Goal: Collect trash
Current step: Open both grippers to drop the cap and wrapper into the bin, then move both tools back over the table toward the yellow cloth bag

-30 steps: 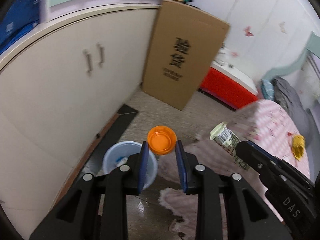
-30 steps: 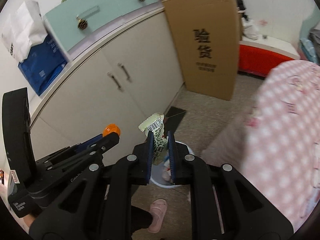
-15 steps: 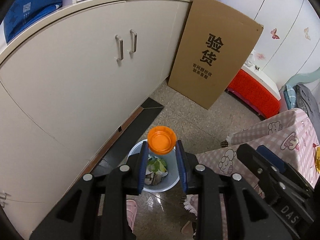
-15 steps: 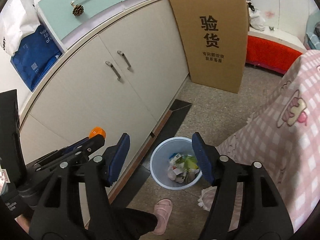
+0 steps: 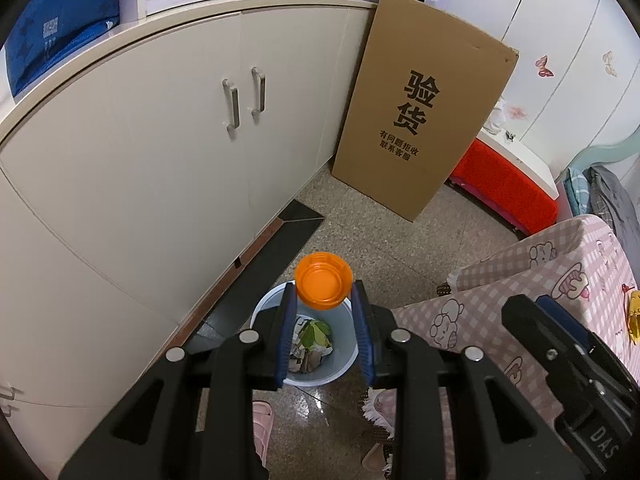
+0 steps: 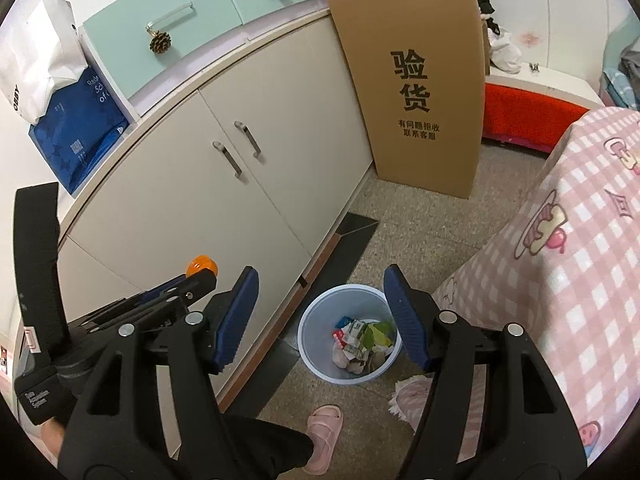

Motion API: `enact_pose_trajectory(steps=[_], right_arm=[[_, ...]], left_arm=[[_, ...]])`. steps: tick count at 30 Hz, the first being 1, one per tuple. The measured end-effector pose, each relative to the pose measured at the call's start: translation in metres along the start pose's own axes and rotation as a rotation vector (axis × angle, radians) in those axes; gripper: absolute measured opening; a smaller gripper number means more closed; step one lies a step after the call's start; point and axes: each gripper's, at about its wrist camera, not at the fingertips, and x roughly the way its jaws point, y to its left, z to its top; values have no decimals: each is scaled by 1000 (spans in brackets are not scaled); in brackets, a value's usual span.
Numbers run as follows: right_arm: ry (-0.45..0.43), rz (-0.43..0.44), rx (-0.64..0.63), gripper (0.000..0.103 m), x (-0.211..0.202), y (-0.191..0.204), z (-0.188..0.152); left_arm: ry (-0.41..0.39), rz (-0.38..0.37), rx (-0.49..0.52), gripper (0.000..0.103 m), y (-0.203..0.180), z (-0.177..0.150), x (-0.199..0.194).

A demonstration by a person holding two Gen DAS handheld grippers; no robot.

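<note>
My left claw pinches an orange cap above the bin; my right claw hangs spread and empty over it.

bin on floor beside cabinet | trash in bin | cardboard box behind
</note>
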Motion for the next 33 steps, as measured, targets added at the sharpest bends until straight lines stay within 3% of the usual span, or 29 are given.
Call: enact_pose_trajectory(steps=[12,14,17,20,33], right_arm=[[-54,-13,28,65,-10,-11,7],[-54,-14,33,65,-10,-12,8],[-52,-16,36,65,-11,-14,7],[-52,-17,36,65,-14,-14,6],[-135,-49,67,68,-65,-29,8]], left_arm=[[17,-24,4,31,-12,9,8],[39,-12,3,55,-15,10,13],[55,13,-22,70,-14,12,18],[80,21,-25,71,-16,11,21],[-10,1,19,71,-40,6,-27]])
